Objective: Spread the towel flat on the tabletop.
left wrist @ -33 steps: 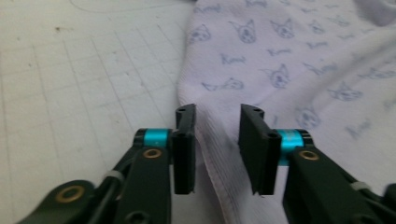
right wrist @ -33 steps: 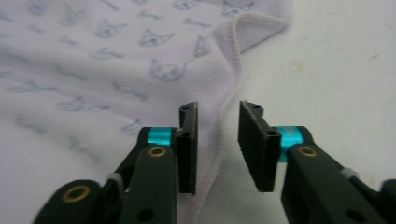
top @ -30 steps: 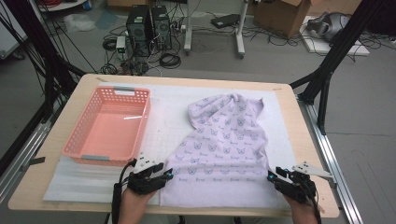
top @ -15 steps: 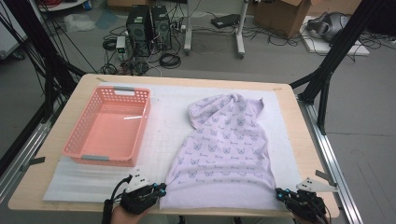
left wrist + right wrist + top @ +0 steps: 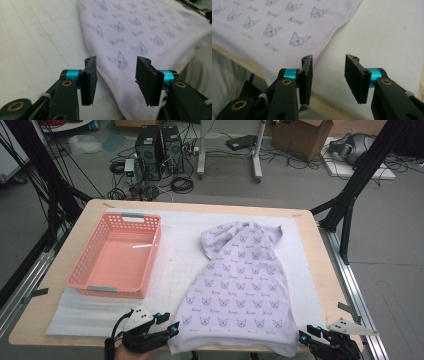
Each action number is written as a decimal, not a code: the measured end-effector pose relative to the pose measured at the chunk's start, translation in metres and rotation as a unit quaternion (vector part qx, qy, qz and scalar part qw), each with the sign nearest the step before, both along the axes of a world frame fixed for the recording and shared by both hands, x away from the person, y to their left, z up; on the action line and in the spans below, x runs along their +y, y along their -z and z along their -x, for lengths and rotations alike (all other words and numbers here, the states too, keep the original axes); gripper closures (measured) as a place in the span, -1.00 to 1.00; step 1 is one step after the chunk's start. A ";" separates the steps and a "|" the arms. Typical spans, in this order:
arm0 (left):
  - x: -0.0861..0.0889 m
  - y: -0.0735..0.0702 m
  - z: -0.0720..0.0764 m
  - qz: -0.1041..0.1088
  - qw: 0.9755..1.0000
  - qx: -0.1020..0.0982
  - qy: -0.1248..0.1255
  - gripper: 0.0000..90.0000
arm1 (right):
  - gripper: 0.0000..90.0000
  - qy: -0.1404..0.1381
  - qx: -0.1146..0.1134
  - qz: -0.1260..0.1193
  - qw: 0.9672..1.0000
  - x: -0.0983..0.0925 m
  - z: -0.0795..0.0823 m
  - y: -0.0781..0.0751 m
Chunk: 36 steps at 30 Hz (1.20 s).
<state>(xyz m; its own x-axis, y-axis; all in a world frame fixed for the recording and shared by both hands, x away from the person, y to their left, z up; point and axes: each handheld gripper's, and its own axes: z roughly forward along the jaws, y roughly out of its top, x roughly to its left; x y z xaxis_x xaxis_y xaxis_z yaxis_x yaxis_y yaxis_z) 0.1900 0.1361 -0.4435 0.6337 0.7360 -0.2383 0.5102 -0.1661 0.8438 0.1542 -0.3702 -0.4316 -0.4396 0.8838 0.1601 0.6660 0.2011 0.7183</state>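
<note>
A lavender cloth (image 5: 240, 285) printed with cat faces lies spread on the white mat (image 5: 180, 250), and its near edge droops over the table's front. My left gripper (image 5: 169, 322) sits at the cloth's near left corner. Its jaws have just been opening and now stand apart, with the cloth (image 5: 140, 32) edge running below and between them, untouched by the pads. My right gripper (image 5: 306, 336) is at the near right corner. Its jaws have also just been opening and hold nothing, with the cloth (image 5: 274, 27) edge lying just beyond its left jaw.
A pink plastic basket (image 5: 75, 281) stands empty on the left of the table. The wooden table edge (image 5: 325, 270) runs along the right. Black frame legs, computer towers and cables are on the floor behind the table.
Both grippers drew back toward the near edge, and the cloth's near edge came with them until it hangs over the front. The jaws now stand apart at its corners.
</note>
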 end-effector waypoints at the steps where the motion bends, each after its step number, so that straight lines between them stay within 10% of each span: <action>1: -0.001 0.000 -0.006 0.000 1.000 0.001 -0.003 0.15 | 0.25 0.000 -0.002 0.001 1.000 0.003 -0.004 0.001; 7: -0.024 0.013 -0.027 -0.029 0.999 0.027 0.010 0.17 | 0.27 0.000 0.008 0.015 1.000 0.019 -0.031 0.011; 11: -0.028 0.013 -0.020 -0.050 0.998 0.020 0.020 0.90 | 0.98 -0.022 0.002 0.028 0.999 0.020 -0.029 0.011; 18: -0.020 0.006 0.011 -0.050 0.997 0.013 0.050 0.92 | 1.00 -0.039 0.007 0.024 0.999 0.005 -0.002 0.005; 22: -0.020 0.002 0.016 -0.045 0.997 0.001 0.059 0.89 | 0.42 0.008 -0.020 -0.012 1.000 -0.004 -0.001 -0.005; 27: -0.022 0.006 0.017 -0.060 0.996 0.005 0.069 0.91 | 0.14 0.016 -0.017 0.011 1.000 0.020 -0.032 0.003; 30: -0.019 0.006 0.019 -0.052 0.996 0.008 0.065 0.91 | 0.38 0.014 -0.004 0.029 0.999 0.034 -0.048 0.012; 32: -0.018 0.007 0.019 -0.047 0.997 0.007 0.067 0.90 | 0.94 -0.004 0.000 0.016 1.000 0.033 -0.047 0.011; 36: -0.019 0.009 0.017 -0.043 0.997 0.009 0.066 0.75 | 1.00 -0.021 0.010 0.046 0.999 0.024 -0.028 0.008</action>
